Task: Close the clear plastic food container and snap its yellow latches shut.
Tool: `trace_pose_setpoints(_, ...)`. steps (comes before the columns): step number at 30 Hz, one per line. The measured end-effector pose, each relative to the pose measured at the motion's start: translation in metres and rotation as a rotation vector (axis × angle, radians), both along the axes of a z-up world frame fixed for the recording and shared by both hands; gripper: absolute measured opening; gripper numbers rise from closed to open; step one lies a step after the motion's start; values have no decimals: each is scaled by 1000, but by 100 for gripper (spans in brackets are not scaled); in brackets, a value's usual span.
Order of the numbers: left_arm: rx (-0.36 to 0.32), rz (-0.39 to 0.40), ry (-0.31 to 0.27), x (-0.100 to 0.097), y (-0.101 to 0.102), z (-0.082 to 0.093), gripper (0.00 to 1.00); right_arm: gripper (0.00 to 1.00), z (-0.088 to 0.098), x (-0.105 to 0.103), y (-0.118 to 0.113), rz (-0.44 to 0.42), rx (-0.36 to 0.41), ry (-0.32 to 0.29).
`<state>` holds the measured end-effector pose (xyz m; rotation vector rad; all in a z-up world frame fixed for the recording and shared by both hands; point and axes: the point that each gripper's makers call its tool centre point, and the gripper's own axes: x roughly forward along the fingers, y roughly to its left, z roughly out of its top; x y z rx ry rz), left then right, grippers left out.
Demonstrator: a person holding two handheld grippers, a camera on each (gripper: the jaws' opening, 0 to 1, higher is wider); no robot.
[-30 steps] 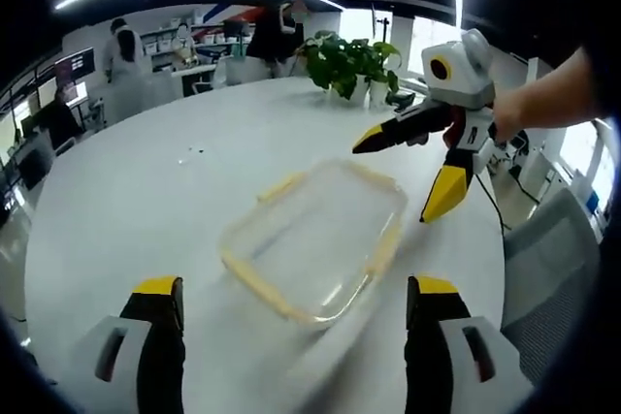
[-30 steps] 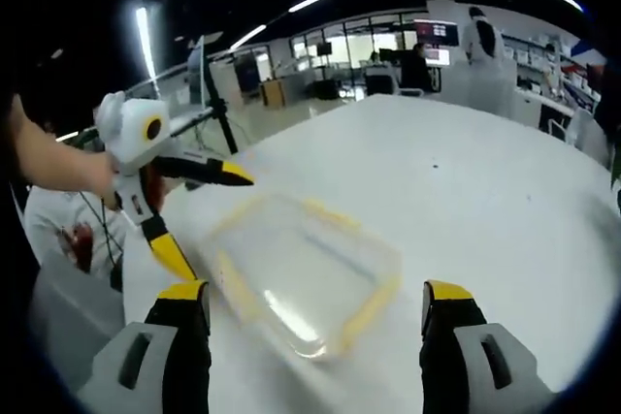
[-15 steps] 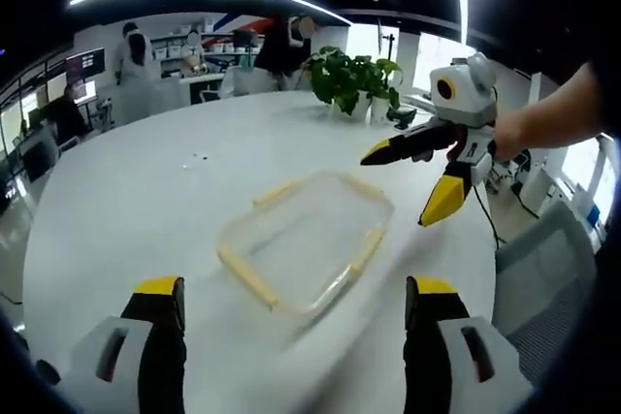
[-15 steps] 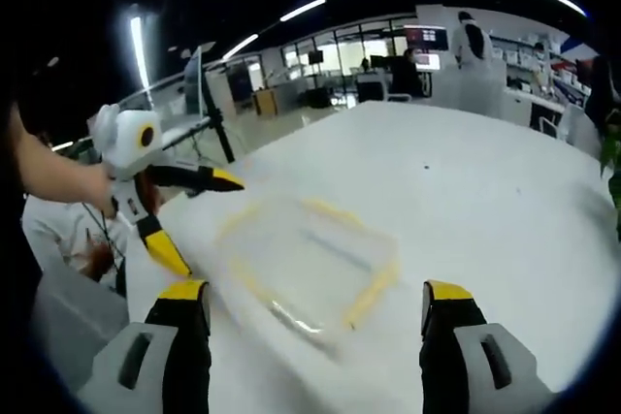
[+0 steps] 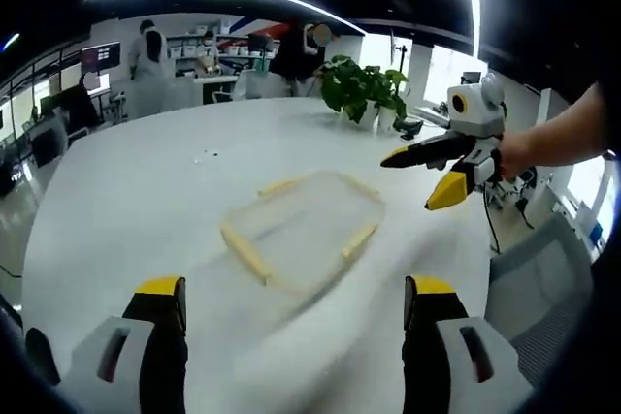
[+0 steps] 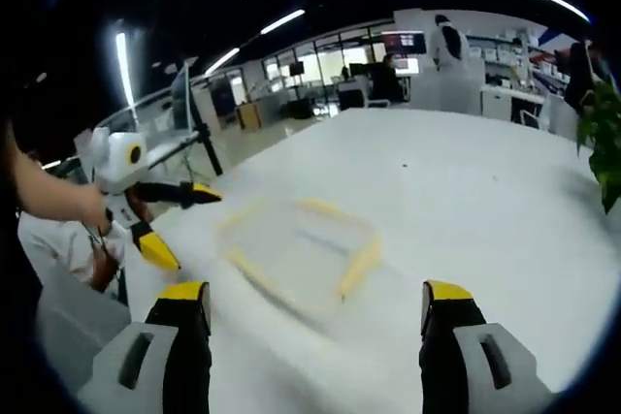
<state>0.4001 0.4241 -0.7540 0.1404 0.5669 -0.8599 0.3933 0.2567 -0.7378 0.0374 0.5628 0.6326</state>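
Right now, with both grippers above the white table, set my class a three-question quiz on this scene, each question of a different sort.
1. True or false: the left gripper is clamped on the clear container.
2. What stands at the table's far edge? A) potted plant B) kettle C) laptop
3. Fill in: the right gripper's jaws are ____.

Key: 1. False, it hovers apart from it, jaws open. 2. A, the potted plant. 3. open.

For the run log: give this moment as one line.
container: on white table, ungripped | left gripper: open, above table | right gripper: open, above table | potted plant: far edge
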Motion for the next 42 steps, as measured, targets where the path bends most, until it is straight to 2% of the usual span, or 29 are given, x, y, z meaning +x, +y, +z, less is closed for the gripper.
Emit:
trace_pose_setpoints(10, -21, 37, 14, -17, 6, -1, 92, 90, -1, -12, 0, 2, 11, -1)
trace_pose_setpoints(19, -37, 83, 9, -30, 20, 1, 92, 90, 2, -35, 2, 2, 44, -3)
trace_pose_setpoints(29, -30, 99, 12, -50, 24, -4, 91, 89, -1, -56, -4, -15, 66, -1)
trace_pose_setpoints(36, -46, 104, -24, -57, 22, 6, 90, 89, 0, -72, -7, -15, 77, -3)
trace_pose_setpoints(42, -64, 122, -29, -64, 23, 9, 90, 90, 4, -81, -10, -25, 91, -16)
